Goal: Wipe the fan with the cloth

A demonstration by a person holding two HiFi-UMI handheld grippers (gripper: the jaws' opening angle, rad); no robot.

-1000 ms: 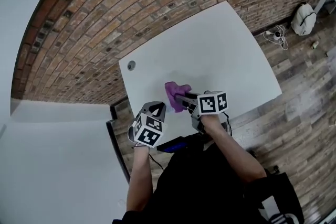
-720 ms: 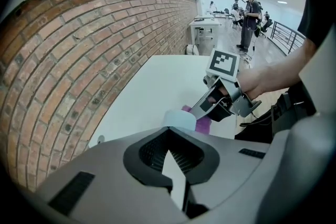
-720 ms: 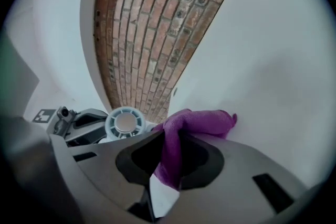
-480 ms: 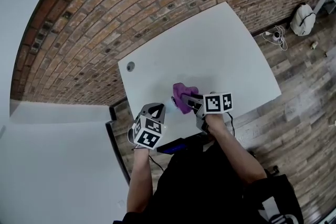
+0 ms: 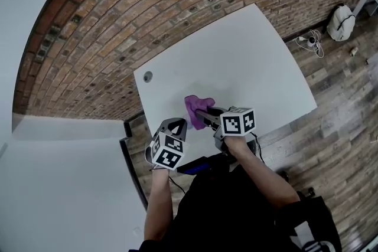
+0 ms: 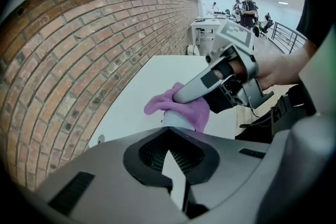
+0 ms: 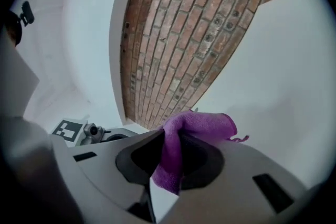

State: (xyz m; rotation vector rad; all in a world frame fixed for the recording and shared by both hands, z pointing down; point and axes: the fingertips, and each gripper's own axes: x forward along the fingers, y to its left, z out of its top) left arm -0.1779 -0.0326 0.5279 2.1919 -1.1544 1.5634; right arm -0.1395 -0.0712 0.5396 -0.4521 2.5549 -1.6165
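Note:
A purple cloth (image 5: 195,107) is bunched in my right gripper (image 5: 202,115), which is shut on it and held level over the white table (image 5: 236,62). In the right gripper view the cloth (image 7: 202,126) hangs from between the closed jaws of the right gripper (image 7: 170,165). In the left gripper view the cloth (image 6: 184,107) drapes over the top of a pale, rounded fan (image 6: 174,119); only that small part of the fan shows. My left gripper (image 6: 173,165) is shut, points steeply down and has its tips right at the fan. I cannot tell whether it grips the fan.
A brick wall (image 5: 147,3) runs behind the table, and a round cable hole (image 5: 147,75) sits near the table's far left corner. A white bag (image 5: 341,20) and cables (image 5: 310,39) lie on the wooden floor to the right. People (image 6: 247,5) stand far off.
The right gripper carried the cloth to the right and then back left, to about where it was a second ago. The left gripper has stayed put.

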